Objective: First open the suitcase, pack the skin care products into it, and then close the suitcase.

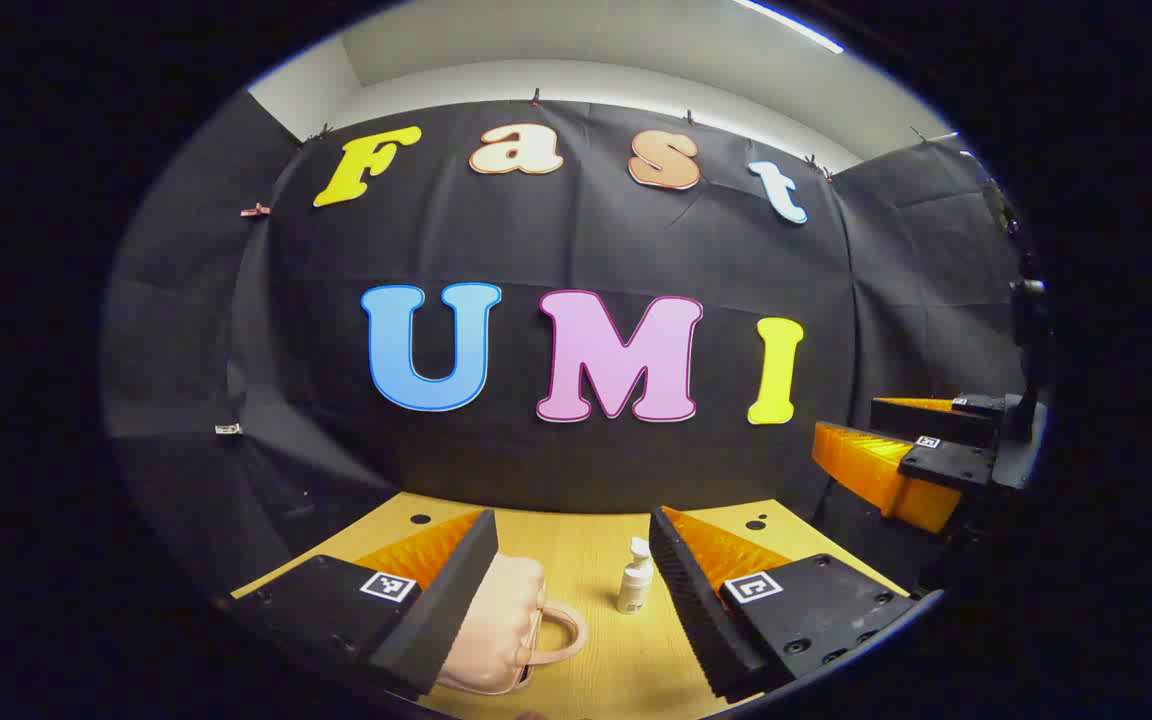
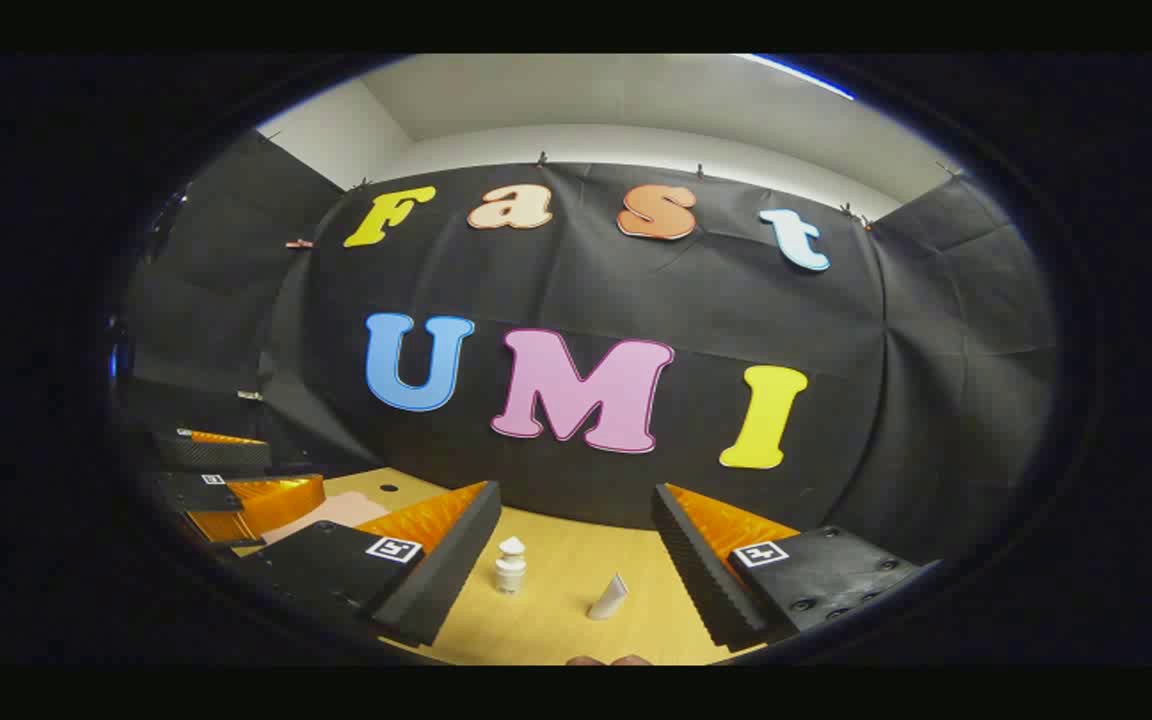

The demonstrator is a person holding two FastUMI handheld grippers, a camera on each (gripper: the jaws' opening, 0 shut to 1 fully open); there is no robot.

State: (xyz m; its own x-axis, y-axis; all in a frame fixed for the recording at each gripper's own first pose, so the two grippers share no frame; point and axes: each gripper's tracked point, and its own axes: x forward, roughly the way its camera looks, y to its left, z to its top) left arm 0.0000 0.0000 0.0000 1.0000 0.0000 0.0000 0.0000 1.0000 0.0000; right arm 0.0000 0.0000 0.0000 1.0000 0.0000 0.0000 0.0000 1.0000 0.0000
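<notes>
A small pink suitcase with a loop handle lies closed on the wooden table, partly behind my left gripper's left finger. My left gripper hangs open above the table with nothing between its fingers. A white pump bottle stands to the right of the suitcase. In the right gripper view, my right gripper is open and empty above the pump bottle and a white tube, which rests tilted on the table. A corner of the suitcase shows at the left.
Each gripper appears in the other's view: the right gripper at the right edge, the left gripper at the left edge. Black cloth walls close the table in at the back and sides. Small holes mark the table's far corners.
</notes>
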